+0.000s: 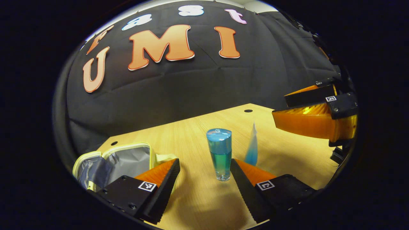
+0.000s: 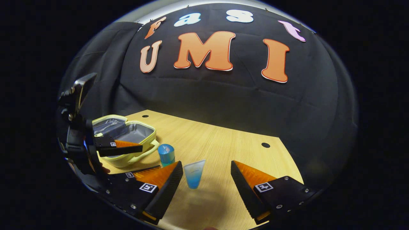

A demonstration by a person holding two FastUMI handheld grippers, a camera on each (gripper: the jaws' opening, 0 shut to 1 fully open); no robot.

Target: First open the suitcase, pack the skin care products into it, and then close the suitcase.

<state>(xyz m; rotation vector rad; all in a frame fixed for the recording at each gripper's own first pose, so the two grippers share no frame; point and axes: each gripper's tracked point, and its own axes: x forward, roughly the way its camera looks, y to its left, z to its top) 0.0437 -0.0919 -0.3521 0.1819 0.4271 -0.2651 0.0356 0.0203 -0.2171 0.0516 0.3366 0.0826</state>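
Note:
A light-yellow suitcase (image 1: 127,161) with grey lining lies open on the wooden table (image 1: 198,134), left of my left gripper (image 1: 204,164). That gripper is open, and a blue bottle (image 1: 219,153) stands upright between its fingers, close to the right one but not pressed. Behind it a blue-and-white tube (image 1: 252,147) stands on end. In the right gripper view, my right gripper (image 2: 206,166) is open low over the table, with the tube (image 2: 194,174) between its fingers near the left one. The bottle (image 2: 166,154) and suitcase (image 2: 131,135) sit farther left.
The table has small dark holes (image 2: 265,145) near its far corners and ends at the black cloth wall. The left gripper (image 2: 123,147) hovers beside the suitcase in the right gripper view; the right gripper (image 1: 314,116) hangs at the right of the left gripper view.

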